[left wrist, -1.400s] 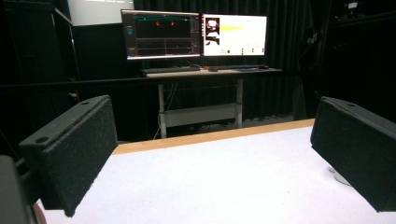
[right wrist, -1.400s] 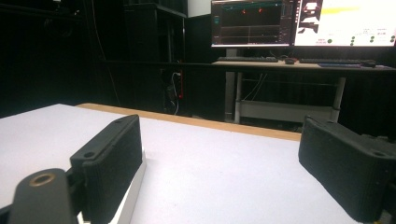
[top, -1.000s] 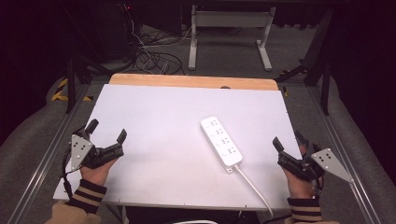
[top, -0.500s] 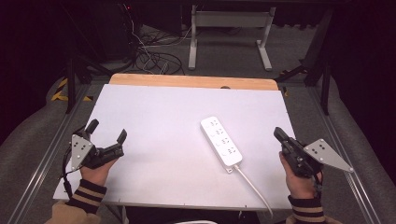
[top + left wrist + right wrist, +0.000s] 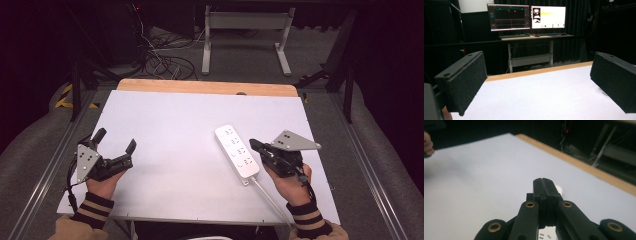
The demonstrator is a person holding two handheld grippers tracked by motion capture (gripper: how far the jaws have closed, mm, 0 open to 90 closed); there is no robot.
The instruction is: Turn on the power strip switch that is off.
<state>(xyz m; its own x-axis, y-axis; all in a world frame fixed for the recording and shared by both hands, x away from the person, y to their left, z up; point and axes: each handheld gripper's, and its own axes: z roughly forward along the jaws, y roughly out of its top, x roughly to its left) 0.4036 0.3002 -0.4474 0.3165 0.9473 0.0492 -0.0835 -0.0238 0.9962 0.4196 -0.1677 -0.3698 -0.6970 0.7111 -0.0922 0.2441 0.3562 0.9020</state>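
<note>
A white power strip (image 5: 237, 157) lies on the white bench (image 5: 170, 120), which has a tan wooden far edge. Both grippers' fingers (image 5: 464, 80) are black; the cuffs (image 5: 92, 210) are striped dark and cream.

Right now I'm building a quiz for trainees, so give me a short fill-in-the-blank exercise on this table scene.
1. The jaws of the left gripper stand ____.
2. The jaws of the right gripper are pressed ____.
3. The white power strip lies beside the ____ gripper.
4. The power strip's cable runs toward the table's ____ edge.

Missing words: open; shut; right; near
</note>
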